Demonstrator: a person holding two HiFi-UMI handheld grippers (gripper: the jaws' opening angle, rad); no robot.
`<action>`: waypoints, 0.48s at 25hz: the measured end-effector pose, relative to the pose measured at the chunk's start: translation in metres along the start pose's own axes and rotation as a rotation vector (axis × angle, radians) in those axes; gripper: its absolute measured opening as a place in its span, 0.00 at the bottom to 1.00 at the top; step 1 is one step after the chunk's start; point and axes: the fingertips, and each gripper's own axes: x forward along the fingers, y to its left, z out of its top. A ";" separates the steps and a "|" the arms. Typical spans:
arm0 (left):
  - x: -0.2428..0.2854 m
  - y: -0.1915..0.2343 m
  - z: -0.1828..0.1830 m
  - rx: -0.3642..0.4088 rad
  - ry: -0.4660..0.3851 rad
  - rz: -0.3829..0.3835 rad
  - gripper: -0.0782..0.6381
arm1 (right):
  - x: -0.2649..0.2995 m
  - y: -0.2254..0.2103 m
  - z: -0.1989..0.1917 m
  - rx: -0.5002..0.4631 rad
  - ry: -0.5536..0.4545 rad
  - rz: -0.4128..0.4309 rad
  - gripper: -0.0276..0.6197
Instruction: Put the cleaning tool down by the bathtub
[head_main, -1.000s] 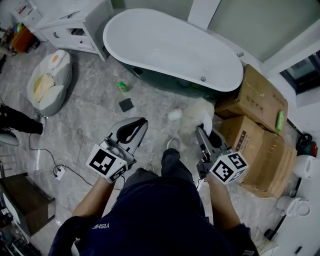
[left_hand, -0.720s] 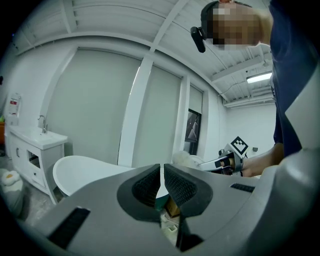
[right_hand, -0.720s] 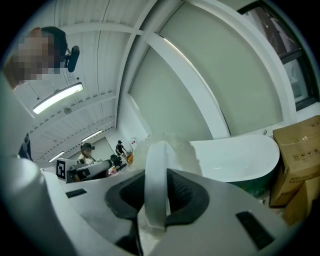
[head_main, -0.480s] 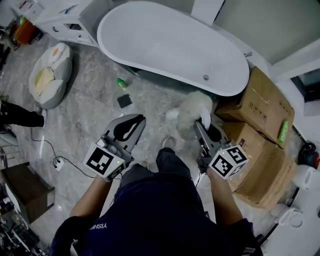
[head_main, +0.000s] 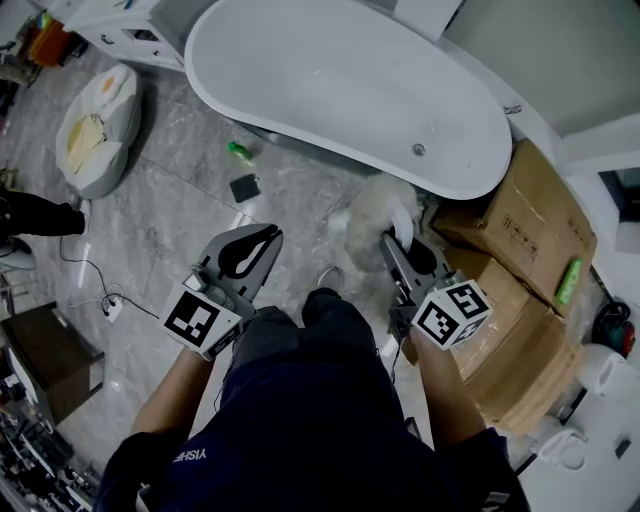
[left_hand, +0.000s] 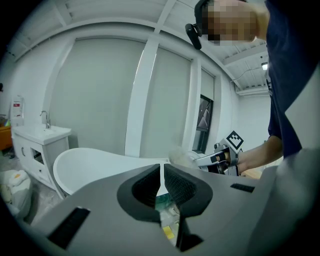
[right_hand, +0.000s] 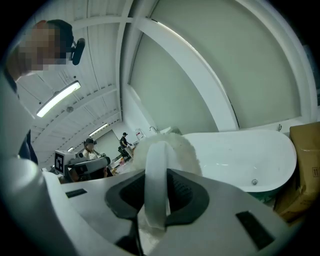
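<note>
Clamped in right claw (head_main: 392, 240), cleaning tool (head_main: 378, 215) short of the bathtub (head_main: 350, 90)
Head view: fluffy end ahead of the tips, over floor (head_main: 180, 210) just beside the tub wall; left claw (head_main: 255, 240) further off; left gripper view: closed to a slit, empty; right gripper view: pinched on the white handle, long axis pointing at the tub.

**Navy top, grey grippers**

We wear a dark navy top (head_main: 300, 420) with short sleeves and small white lettering (head_main: 188, 455) near the left one, over dark trousers (head_main: 328, 312). The left gripper (head_main: 265, 233) and right gripper (head_main: 390, 240) have light grey shells with black ribbed pads (left_hand: 147, 187). Each carries a white cube (head_main: 203, 322) printed with black square markers.
</note>
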 end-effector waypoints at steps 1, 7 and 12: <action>0.004 0.003 -0.002 0.000 0.006 0.004 0.17 | 0.005 -0.005 -0.001 -0.002 0.011 0.000 0.18; 0.012 0.030 -0.019 -0.030 0.039 0.040 0.17 | 0.038 -0.027 -0.011 -0.038 0.076 -0.002 0.18; 0.014 0.058 -0.044 -0.071 0.062 0.055 0.18 | 0.074 -0.034 -0.026 -0.088 0.140 -0.003 0.18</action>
